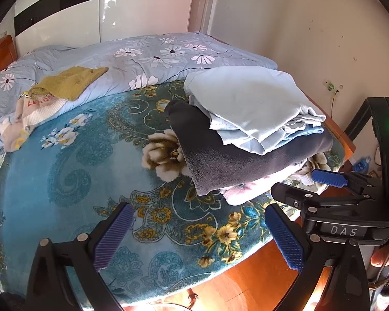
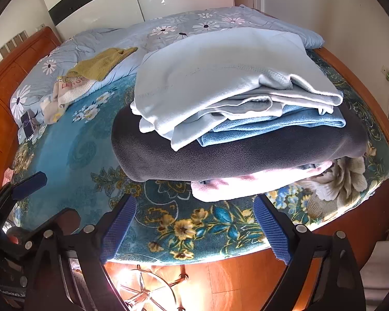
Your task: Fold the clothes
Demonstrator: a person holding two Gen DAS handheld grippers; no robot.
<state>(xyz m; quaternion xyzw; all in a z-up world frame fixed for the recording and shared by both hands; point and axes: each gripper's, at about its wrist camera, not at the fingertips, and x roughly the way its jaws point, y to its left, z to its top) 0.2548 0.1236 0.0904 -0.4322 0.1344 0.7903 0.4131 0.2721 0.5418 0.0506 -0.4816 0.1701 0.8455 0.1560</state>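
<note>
A stack of folded clothes sits on the bed near its front right edge: a pale blue garment [image 2: 220, 77] on top, a blue one [image 2: 272, 124], a dark grey fleece [image 2: 220, 155] and a pink piece [image 2: 220, 186] at the bottom. The stack also shows in the left wrist view [image 1: 246, 103]. An unfolded yellow garment [image 1: 70, 81] and a cream knit [image 1: 39, 111] lie at the far left. My left gripper [image 1: 197, 233] is open and empty above the bed's front edge. My right gripper [image 2: 194, 225] is open and empty just before the stack.
A teal floral blanket [image 1: 77, 181] covers the bed, with a daisy-print quilt [image 1: 142, 54] behind. A wooden headboard [image 2: 13, 72] stands at the left, a phone [image 2: 27, 125] lies near it. Wooden floor [image 2: 220, 280] lies below the bed edge. A wall [image 1: 324, 26] stands at the right.
</note>
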